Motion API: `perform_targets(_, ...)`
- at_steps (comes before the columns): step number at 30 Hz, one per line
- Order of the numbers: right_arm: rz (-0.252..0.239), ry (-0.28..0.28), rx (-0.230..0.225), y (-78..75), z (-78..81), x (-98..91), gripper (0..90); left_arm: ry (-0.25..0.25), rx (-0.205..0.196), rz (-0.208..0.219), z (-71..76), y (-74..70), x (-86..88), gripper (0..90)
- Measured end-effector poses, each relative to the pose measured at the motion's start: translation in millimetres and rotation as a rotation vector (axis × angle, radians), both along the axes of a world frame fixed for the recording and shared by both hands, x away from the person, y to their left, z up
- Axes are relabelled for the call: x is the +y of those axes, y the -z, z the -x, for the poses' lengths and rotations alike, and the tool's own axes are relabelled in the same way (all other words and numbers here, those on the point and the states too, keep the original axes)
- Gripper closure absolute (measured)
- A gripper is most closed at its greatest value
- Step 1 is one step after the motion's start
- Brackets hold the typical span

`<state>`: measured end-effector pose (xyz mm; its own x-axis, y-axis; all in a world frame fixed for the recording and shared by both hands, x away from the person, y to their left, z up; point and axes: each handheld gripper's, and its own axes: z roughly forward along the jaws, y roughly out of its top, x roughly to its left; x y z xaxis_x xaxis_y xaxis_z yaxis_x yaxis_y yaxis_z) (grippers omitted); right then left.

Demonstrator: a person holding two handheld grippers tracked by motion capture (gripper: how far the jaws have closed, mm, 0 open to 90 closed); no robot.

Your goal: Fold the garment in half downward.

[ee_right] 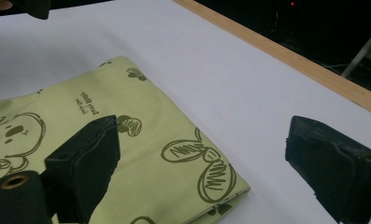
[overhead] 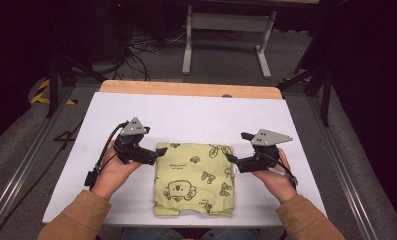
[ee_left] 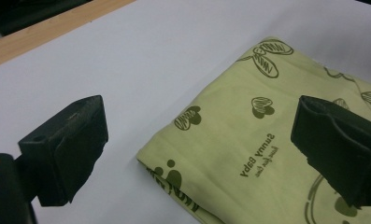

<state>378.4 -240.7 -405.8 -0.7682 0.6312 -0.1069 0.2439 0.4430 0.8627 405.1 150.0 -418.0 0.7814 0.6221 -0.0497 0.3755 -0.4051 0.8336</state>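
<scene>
Folded shirt (overhead: pixel 194 179) lies near the desk's (overhead: pixel 196 112) front edge — left gripper (overhead: pixel 160 151) and right gripper (overhead: pixel 229 158) flank it, both released, nothing grasped.

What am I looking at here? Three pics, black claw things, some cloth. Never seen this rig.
There is no robot: a person holds a tool in each hand, a left hand-held gripper and a right hand-held gripper, each with two black jaws.

The high view comes from a fixed camera above the person's side of the table. The other two pictures come from cameras riding on the grippers, looking along their own jaws.

On the white table lies a folded yellow-green garment printed with a bear and bows. The grippers flank its far corners. Both stand open, with nothing held; in each gripper view one jaw is over the cloth and the other over bare table.
</scene>
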Motion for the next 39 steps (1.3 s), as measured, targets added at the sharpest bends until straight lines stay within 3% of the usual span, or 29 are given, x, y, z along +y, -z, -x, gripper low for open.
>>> perform_targets(10,0.029,0.015,0.042,10.4,-24.0,1.6,13.5,-0.021,0.035,-0.031,-21.0,8.7,-0.4,9.8)
perform_targets(17,0.034,0.044,0.081,21.2,-40.2,0.2,17.0,-0.037,0.077,-0.086,-36.1,23.0,-3.9,11.3)
perform_targets(31,0.072,0.087,0.166,46.7,-65.5,1.0,24.9,-0.063,0.135,-0.122,-55.0,43.5,-7.8,20.3)
perform_targets(39,0.126,0.098,0.206,57.5,-74.2,5.4,31.8,-0.076,0.153,-0.204,-58.2,53.5,-14.7,27.9)
